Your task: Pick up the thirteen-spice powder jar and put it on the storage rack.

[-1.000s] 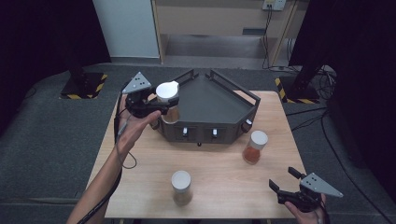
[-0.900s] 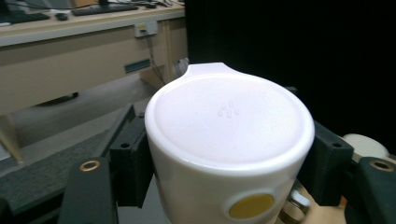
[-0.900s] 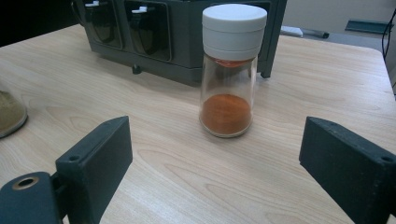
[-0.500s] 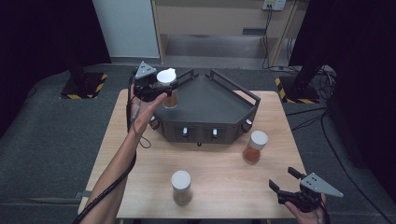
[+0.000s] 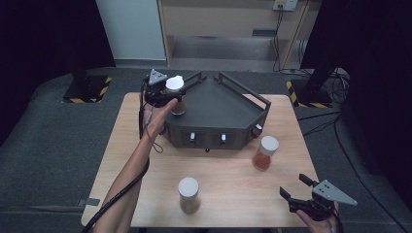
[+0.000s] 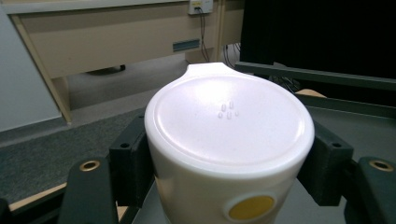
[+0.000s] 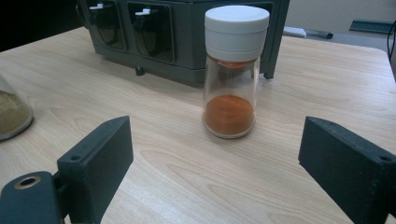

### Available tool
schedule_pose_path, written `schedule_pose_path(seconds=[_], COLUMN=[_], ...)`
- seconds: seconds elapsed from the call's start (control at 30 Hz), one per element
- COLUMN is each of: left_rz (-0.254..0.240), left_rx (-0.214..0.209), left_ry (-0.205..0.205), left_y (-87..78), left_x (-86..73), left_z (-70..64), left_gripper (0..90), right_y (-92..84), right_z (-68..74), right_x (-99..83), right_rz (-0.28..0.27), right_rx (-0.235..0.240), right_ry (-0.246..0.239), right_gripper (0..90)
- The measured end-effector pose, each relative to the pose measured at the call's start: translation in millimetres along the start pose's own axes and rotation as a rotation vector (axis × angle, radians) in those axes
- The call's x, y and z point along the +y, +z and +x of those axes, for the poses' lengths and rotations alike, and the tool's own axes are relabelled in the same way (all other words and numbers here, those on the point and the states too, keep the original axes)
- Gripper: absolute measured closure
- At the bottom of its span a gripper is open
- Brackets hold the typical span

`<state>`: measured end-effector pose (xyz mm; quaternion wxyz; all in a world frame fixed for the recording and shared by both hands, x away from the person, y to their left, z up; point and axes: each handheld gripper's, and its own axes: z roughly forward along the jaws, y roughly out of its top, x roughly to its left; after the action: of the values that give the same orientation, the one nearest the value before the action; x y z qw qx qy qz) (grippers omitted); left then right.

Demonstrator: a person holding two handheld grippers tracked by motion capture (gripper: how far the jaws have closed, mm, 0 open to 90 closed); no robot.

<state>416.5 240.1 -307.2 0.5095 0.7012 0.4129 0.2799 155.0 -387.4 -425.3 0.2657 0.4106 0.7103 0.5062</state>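
Upper left of the high view, the left gripper [image 5: 167, 94] has its jaws clamped on a white-capped spice jar [image 5: 175, 93] over the dark rack's [image 5: 218, 104] left corner, seemingly for shelving, while the right gripper [image 5: 300, 191], lower right above the worktop [image 5: 228, 179], waits with jaws spread, facing the orange-powder jar [image 7: 232, 70].

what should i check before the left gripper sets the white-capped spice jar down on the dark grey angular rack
1. Grip on the white-capped spice jar: left gripper jaws clamp both sides of the cap. Ok.
2. Jar upright: it stands vertical in the high view. Ok.
3. Landing spot on the dark grey angular rack: the top near the jar is bare. Ok.
4. Jar bottom touching the rack: cannot tell.
5. Right gripper out of the way: open, at the near table edge. Ok.
6. Orange-powder glass jar and tan-powder glass jar: standing apart from the rack. Ok.
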Motion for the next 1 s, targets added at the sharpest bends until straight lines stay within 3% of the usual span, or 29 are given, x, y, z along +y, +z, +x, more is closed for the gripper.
schedule_pose_path(seconds=[0.07, 0.77, 0.9, 1.0], left_rz=[-0.005, -0.013, -0.030, -0.052], left_rx=[-0.007, 0.005, 0.012, 0.011], left_ry=[-0.018, -0.016, -0.035, -0.031], left_y=[0.4, 5.1, 3.3, -1.1], left_x=[-2.5, -11.0, -8.0, -4.2], left_z=[3.3, 2.4, 1.5, 1.4], left_gripper=[29.3, 29.1, 19.7, 18.0], right_y=[-0.2, 0.2, 0.5, 0.2], right_z=[-0.2, -0.1, -0.2, -0.2], right_x=[-0.3, 0.1, 0.1, 0.0], right_rz=[-0.002, 0.001, 0.002, 0.001], right_rx=[-0.001, 0.001, 0.002, 0.000], right_ry=[0.002, 0.001, 0.001, 0.003], right_gripper=[9.9, 9.9, 9.9, 9.9])
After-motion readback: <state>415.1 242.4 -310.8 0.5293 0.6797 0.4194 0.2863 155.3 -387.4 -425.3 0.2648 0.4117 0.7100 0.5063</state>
